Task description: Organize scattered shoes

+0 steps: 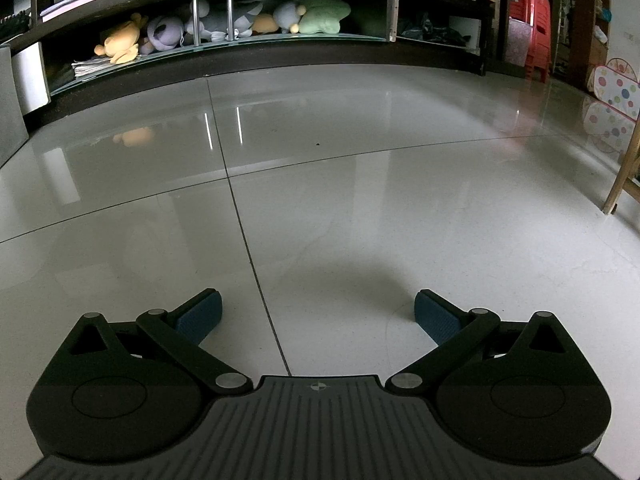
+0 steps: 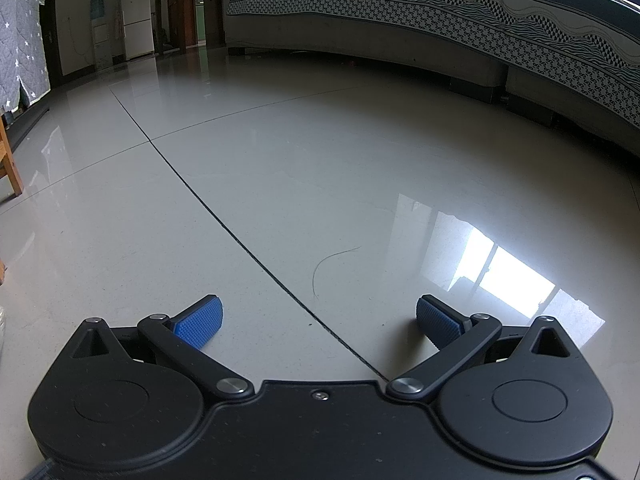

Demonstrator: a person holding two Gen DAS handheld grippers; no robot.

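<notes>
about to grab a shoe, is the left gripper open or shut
Open: the left gripper has its pads spread wide apart, only floor between.

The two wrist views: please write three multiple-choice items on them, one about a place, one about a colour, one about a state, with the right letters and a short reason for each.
1. Where do the plush toys lie?
A. on the glass shelf of the low dark cabinet
B. on the floor tiles
C. on the sofa

2. What colour are the stacked plastic stools beside the cabinet?
A. green
B. red
C. white

3. How do the jaws of the right gripper stand?
A. shut on a shoe
B. shut on nothing
C. wide open, holding nothing

Key:
1 A: the toys sit in a row inside the cabinet, behind its two metal posts.
2 B: the stools are plainly red in the left wrist view.
3 C: bare floor shows between the blue pads.
</notes>
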